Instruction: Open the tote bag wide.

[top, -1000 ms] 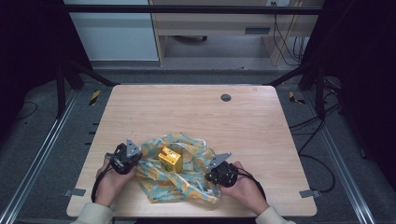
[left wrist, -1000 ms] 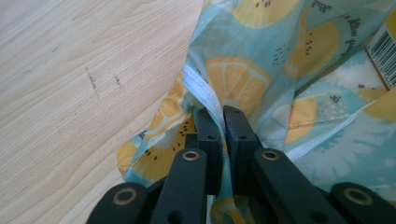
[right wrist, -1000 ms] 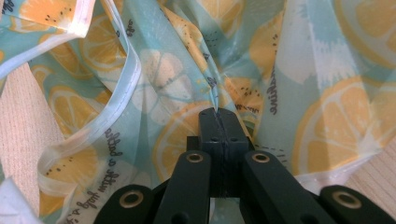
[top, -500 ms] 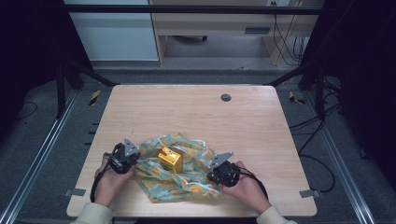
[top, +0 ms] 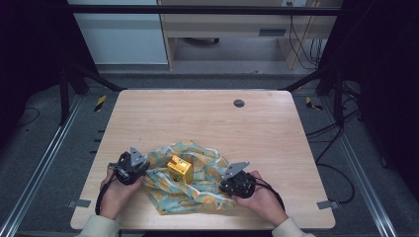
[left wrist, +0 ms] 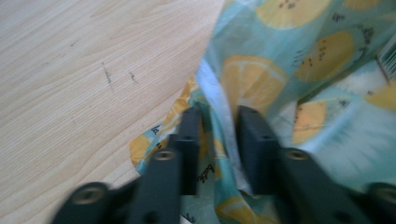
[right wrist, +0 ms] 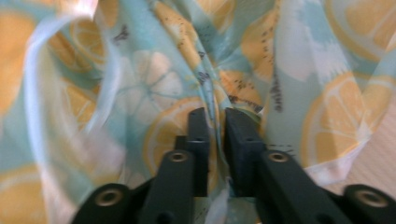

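A crumpled cloth (top: 197, 185) printed with orange slices on pale blue lies near the table's front edge. On it stands a small yellow box (top: 179, 169). My left gripper (top: 140, 170) is at the cloth's left edge, shut on a fold of the cloth (left wrist: 219, 135) that runs between its jaws. My right gripper (top: 223, 183) is at the cloth's right side, shut on a ridge of the cloth (right wrist: 215, 116). A hand holds each gripper from the front of the table.
The wooden table (top: 207, 123) has a small round dark grommet (top: 239, 103) near its far edge. Bare wood (left wrist: 84, 70) lies left of the cloth. Metal rails run along both sides of the table, and cabinets stand beyond it.
The left gripper has shifted slightly left and toward the front, drawing the cloth's left edge out. The cloth looks a bit flatter and wider. The right gripper has barely moved.
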Available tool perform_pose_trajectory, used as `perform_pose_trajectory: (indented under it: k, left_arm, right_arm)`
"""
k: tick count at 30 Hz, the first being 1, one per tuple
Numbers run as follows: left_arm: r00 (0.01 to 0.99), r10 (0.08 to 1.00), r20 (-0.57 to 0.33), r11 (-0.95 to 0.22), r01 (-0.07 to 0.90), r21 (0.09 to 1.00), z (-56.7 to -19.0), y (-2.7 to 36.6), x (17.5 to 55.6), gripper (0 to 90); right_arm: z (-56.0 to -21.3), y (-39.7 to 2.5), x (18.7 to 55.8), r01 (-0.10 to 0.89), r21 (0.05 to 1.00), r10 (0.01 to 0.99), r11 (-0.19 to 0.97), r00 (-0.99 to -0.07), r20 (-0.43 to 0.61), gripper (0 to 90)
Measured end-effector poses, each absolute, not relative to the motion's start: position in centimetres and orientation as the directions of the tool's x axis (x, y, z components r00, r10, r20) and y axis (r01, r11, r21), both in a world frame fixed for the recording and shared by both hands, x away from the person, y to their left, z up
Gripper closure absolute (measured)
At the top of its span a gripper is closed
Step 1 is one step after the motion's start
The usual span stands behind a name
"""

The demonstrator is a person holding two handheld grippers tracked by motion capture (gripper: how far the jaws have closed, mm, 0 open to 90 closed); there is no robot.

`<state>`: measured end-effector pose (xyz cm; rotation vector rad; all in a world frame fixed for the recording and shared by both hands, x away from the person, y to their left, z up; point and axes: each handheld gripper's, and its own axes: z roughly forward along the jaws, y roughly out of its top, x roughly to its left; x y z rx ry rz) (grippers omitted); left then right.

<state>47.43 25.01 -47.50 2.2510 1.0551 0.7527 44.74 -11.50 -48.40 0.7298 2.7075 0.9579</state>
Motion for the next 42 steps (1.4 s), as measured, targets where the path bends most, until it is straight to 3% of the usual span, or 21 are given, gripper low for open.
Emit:
perform_pose_trajectory:
  k: [6,13,18,27,30,42]
  left_arm:
    - [0.546,0.807,0.226,-0.527,0.492,0.693,-47.0,24.4,45.7,41.9]
    - [0.585,0.772,0.248,-0.572,0.469,0.673,-46.8,23.5,44.1,32.5]
    - [0.572,0.788,0.227,-0.534,0.452,0.715,-46.1,23.4,43.8,25.7]
    - [0.527,0.844,0.098,-0.357,0.417,0.836,-44.2,24.3,43.9,13.9]
    - [0.520,0.848,0.104,-0.352,0.404,0.844,-44.1,24.6,44.1,13.0]
    - [0.472,0.876,0.097,-0.306,0.390,0.869,-44.1,28.1,44.9,6.6]
  right_arm:
    - [-47.3,-11.6,44.4,0.365,0.673,0.535,0.643,-0.843,-0.053,48.8]
    - [-46.9,-11.7,44.6,0.351,0.695,0.558,0.628,-0.825,-0.087,30.9]
    - [-46.2,-12.0,44.7,0.340,0.733,0.577,0.590,-0.812,-0.088,20.5]
    - [-42.7,-13.2,44.1,0.311,0.811,0.606,0.495,-0.793,-0.066,11.8]
    - [-41.6,-13.9,44.3,0.318,0.847,0.622,0.425,-0.783,-0.018,11.4]
    - [-42.2,-19.1,46.0,0.360,0.859,0.757,0.365,-0.651,-0.049,6.4]
